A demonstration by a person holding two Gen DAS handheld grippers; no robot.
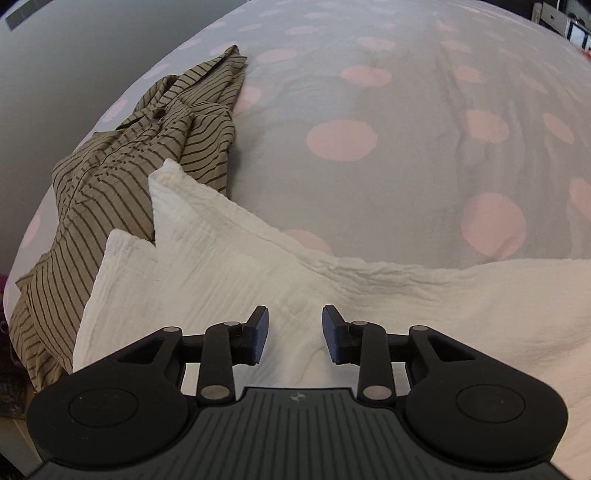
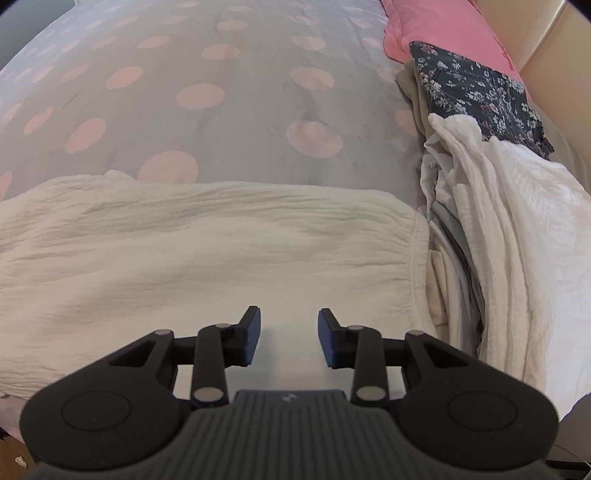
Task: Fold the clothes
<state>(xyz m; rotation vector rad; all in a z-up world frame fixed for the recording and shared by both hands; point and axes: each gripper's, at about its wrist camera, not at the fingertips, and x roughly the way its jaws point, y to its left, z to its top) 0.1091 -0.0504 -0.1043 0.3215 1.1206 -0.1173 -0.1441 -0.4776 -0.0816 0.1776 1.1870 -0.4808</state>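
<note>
Dotted grey bedspread (image 1: 369, 110) stretched ahead of both claws. White crinkled garment (image 2: 207, 243) lay flat directly beneath them. Striped brown shirt (image 1: 110, 166) sat ahead-left of left gripper (image 1: 295, 334). Folded pile (image 2: 498, 206) sat right of right gripper (image 2: 289, 338). Both spread, empty.

The bed cover (image 1: 406, 166) is showing pale grey with pink dots. The crinkled garment (image 2: 203, 251) is looking cream-white. The crumpled shirt (image 1: 110, 177) is showing olive-tan with thin dark stripes. The folded piece (image 2: 476, 88) is showing dark navy with small flowers; the pillow (image 2: 443, 22) is showing pink.
</note>
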